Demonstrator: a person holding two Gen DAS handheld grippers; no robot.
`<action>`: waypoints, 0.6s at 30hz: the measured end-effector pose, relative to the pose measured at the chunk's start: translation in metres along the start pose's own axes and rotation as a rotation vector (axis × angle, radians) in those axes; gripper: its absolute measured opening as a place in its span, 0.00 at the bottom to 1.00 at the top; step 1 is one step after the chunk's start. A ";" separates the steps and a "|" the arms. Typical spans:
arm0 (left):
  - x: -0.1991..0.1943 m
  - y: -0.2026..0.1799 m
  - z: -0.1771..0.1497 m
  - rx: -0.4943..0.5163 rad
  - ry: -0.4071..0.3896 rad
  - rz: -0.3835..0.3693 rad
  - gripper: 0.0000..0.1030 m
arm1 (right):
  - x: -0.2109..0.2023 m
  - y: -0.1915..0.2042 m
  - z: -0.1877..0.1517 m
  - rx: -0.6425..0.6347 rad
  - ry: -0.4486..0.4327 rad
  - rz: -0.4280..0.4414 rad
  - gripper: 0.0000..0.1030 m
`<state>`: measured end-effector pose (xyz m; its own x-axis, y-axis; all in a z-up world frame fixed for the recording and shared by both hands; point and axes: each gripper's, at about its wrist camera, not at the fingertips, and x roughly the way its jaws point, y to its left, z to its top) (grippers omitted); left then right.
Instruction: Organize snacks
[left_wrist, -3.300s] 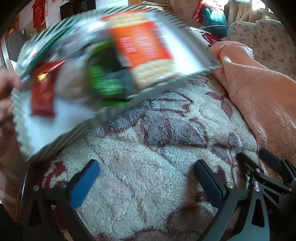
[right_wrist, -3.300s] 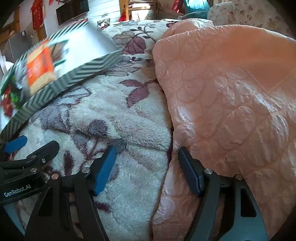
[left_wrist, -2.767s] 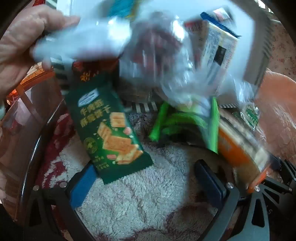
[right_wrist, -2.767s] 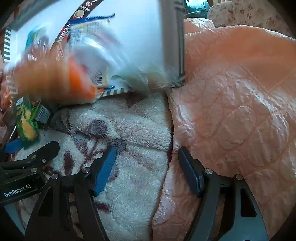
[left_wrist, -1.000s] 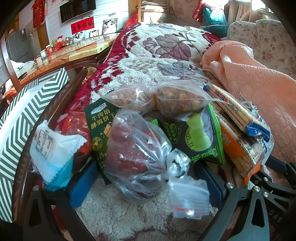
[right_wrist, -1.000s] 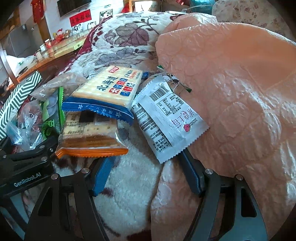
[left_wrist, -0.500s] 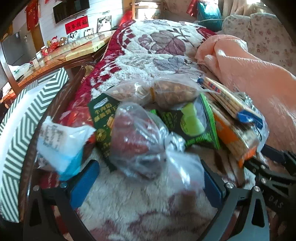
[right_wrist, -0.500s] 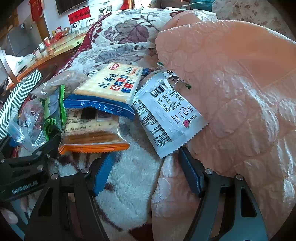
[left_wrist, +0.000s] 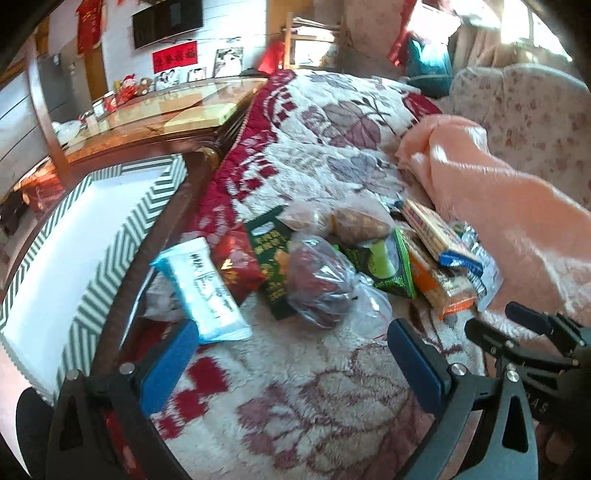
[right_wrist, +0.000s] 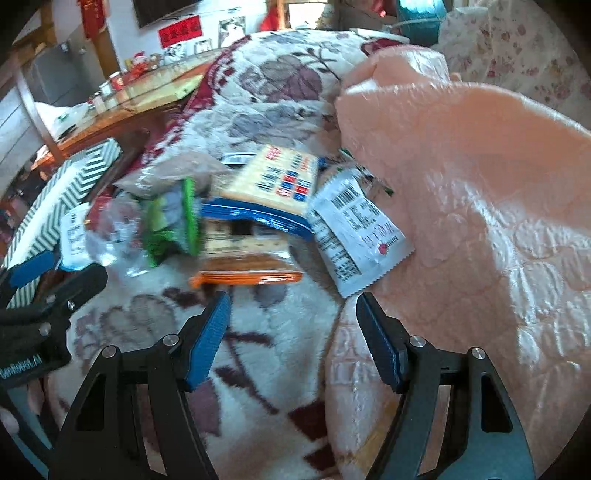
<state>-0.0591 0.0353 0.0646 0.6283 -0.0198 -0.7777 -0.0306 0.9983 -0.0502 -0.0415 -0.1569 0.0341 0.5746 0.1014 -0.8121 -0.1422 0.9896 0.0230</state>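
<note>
Hovering wide and empty, the left gripper (left_wrist: 291, 354) and right gripper (right_wrist: 293, 332) face snack packets (left_wrist: 332, 266) heaped at twelve o'clock on the floral blanket (left_wrist: 295, 406).

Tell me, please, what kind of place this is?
Most likely a home living room. A floral fleece blanket covers a sofa or bed where the snack packets lie, a flat screen hangs on the wall, and framed photos stand behind a wooden table.

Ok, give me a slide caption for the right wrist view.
Open right tongs hover over the floral blanket, facing scattered snack packets beside a peach quilt.
</note>
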 end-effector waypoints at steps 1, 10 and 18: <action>-0.002 0.003 0.001 -0.010 0.002 -0.001 1.00 | -0.003 0.003 -0.001 -0.012 -0.003 0.008 0.69; -0.004 0.030 0.004 -0.072 0.004 0.038 1.00 | -0.022 0.039 0.002 -0.177 -0.075 0.073 0.69; 0.001 0.047 0.003 -0.115 0.017 0.066 1.00 | -0.019 0.046 -0.001 -0.197 -0.061 0.108 0.69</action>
<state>-0.0578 0.0828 0.0633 0.6090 0.0436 -0.7920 -0.1608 0.9845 -0.0694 -0.0602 -0.1133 0.0498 0.5939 0.2179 -0.7745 -0.3568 0.9341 -0.0108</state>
